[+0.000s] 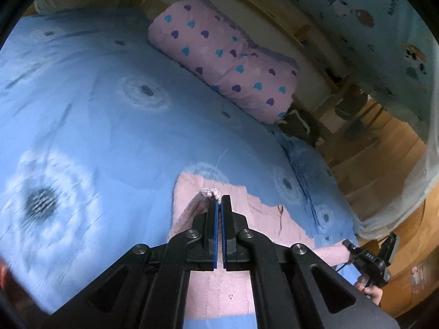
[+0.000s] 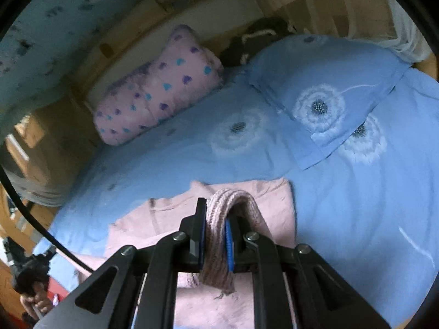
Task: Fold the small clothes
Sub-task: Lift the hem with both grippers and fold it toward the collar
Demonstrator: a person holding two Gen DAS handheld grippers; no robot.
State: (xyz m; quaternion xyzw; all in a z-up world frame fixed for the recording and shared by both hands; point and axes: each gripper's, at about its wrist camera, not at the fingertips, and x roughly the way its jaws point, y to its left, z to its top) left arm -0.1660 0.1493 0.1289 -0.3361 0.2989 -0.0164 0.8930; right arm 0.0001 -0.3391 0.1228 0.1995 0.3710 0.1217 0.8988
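Right hand-held gripper point(image 2: 215, 230) clamped on pink knit cuff point(image 2: 219, 235) above blue bedsheet point(image 2: 343, 219).

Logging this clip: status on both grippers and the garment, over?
Left gripper shut on pink sweater edge. Right gripper shut on its ribbed cuff. Sweater partly lifted over blue bedsheet. Nothing in the way.

fuzzy pink knit sweater point(image 2: 271, 205), smooth blue cotton bedsheet point(image 1: 109, 126), matt black plastic fingers point(image 1: 226, 205)

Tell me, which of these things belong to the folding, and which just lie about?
Part of the job:
pink knitted garment
left hand-held gripper
right hand-held gripper

Lying about:
heart-print pink pillow
blue flowered pillow
blue flowered bedsheet
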